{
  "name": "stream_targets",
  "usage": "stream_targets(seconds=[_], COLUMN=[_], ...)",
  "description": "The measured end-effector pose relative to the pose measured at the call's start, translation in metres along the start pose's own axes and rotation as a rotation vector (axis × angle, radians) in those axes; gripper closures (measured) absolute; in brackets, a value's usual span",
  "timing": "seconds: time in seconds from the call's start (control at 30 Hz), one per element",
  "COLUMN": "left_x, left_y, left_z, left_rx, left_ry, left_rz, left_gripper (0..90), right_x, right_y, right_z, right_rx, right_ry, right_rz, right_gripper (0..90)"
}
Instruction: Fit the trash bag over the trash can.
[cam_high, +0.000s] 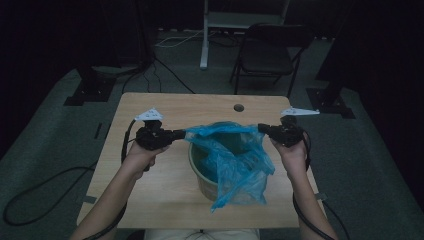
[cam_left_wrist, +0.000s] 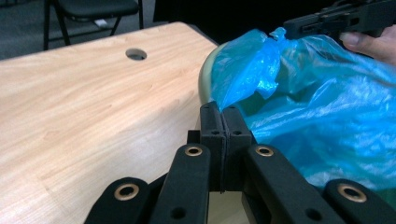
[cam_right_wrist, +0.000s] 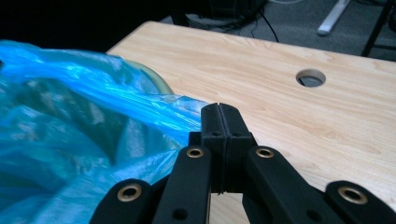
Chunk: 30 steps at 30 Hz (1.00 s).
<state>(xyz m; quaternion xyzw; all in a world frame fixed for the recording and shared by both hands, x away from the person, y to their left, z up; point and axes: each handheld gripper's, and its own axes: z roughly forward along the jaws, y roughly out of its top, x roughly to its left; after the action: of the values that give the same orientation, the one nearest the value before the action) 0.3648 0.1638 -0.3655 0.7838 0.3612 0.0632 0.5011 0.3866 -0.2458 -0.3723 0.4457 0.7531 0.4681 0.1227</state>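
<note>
A blue plastic bag (cam_high: 235, 157) hangs stretched over a pale green bucket (cam_high: 202, 177) in the middle of the wooden table (cam_high: 150, 190). My left gripper (cam_high: 183, 134) is shut on the bag's left edge, and its jaws (cam_left_wrist: 222, 112) are pressed together on the film of the bag (cam_left_wrist: 299, 107). My right gripper (cam_high: 261, 129) is shut on the bag's right edge; its closed jaws (cam_right_wrist: 219, 114) pinch the blue plastic (cam_right_wrist: 93, 121). The bag's mouth is pulled wide between the two grippers above the bucket's rim (cam_left_wrist: 204, 74). One bag corner droops over the bucket's front.
A round cable hole (cam_high: 238, 107) lies near the table's far edge. A black folding chair (cam_high: 267, 52) and a white stand (cam_high: 205, 35) are on the floor beyond. Cables trail down from both grippers along the forearms.
</note>
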Motion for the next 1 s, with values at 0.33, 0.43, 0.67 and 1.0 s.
stream_targets(seconds=[0.33,0.43,0.67,1.0], left_x=[0.025,0.028,0.031,0.038], left_y=[-0.012,-0.017,-0.024,-0.034], left_z=[0.025,0.03,0.038,0.041], left_rx=[0.036,0.046,0.058,0.089], left_ry=[0.026,0.022,0.011,0.019], left_rz=[-0.08,-0.092,-0.11,-0.134], left_gripper=[90.0,90.0,90.0,90.0], right_x=[-0.007,-0.008,-0.01,-0.012], right_y=[-0.001,-0.003,-0.01,-0.022], right_z=[0.033,0.039,0.046,0.058], right_rx=[0.045,0.047,0.039,0.062], right_ry=[-0.032,-0.031,-0.019,-0.079], right_rz=[0.011,0.017,0.042,0.038], right_gripper=[90.0,90.0,90.0,90.0])
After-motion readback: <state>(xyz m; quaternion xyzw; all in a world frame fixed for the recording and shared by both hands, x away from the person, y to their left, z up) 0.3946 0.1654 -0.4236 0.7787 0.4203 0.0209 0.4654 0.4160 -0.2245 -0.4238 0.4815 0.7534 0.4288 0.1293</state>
